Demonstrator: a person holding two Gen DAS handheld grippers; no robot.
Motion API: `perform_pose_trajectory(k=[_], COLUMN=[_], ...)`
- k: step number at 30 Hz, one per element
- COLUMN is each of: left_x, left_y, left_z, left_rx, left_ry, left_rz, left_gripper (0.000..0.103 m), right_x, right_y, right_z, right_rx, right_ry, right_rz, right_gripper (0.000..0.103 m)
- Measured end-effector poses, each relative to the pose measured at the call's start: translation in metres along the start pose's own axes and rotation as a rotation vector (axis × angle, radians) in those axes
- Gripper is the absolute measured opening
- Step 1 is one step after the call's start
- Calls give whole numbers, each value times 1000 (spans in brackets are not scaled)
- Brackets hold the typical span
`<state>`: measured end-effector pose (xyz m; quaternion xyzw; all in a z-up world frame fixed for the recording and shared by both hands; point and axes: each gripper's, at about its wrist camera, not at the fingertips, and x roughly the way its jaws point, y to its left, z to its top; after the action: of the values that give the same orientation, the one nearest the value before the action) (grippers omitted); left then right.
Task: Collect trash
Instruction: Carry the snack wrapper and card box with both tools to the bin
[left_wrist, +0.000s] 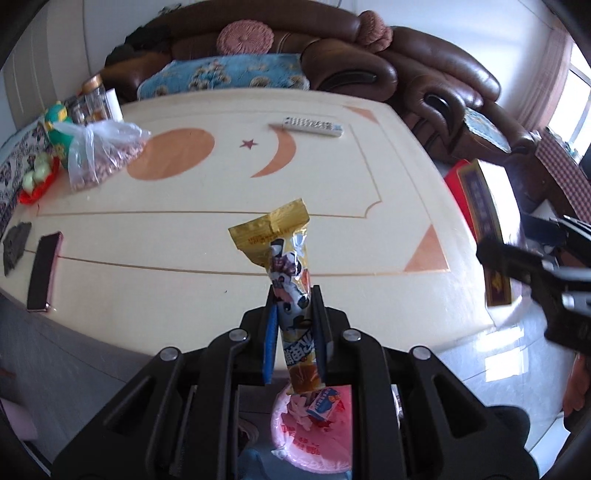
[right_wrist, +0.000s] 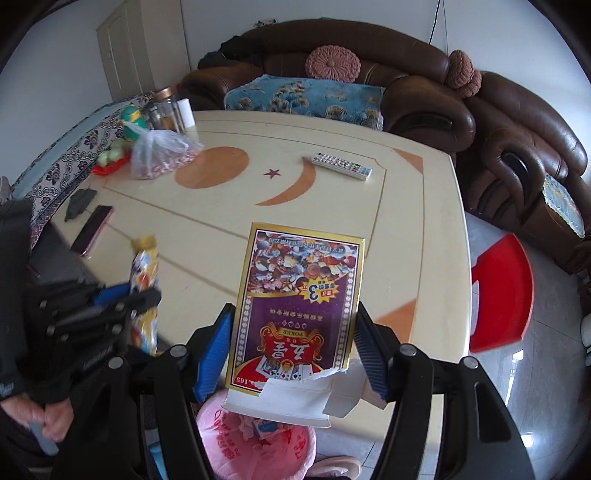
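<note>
A light, crinkly snack wrapper (left_wrist: 291, 295) is pinched at its lower half by the left gripper (left_wrist: 295, 314), fingers nearly shut. A stiff, torn cardboard box (right_wrist: 295, 306) is clamped across its width by the right gripper (right_wrist: 295, 350). Both are held above the surface (left_wrist: 184, 251), over the pink bin bag (right_wrist: 258, 443).

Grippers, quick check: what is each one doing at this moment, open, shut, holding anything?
Left gripper: shut on the snack wrapper, above the pink-lined trash bin.
Right gripper: shut on the playing-card box, held by its side edges.
</note>
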<state>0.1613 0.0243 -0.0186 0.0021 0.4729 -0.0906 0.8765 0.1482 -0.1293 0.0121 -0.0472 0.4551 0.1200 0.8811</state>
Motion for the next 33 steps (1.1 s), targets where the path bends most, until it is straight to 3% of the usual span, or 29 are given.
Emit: perform_pose_trajectory(k=[7, 16, 33], left_x=[-39, -53, -2], left_y=[-13, -21, -35], left_z=[-35, -75, -139], left_rx=[78, 147, 284], left_ry=[-53, -42, 77], left_rz=[-18, -32, -81], left_gripper=[17, 18, 18], right_x=[-36, -59, -17], right_y=[24, 42, 27], right_z=[-53, -111, -186], right_rx=[-1, 25, 140], right_ry=[1, 11, 124], right_rz=[1, 19, 32], right_gripper=[61, 61, 61])
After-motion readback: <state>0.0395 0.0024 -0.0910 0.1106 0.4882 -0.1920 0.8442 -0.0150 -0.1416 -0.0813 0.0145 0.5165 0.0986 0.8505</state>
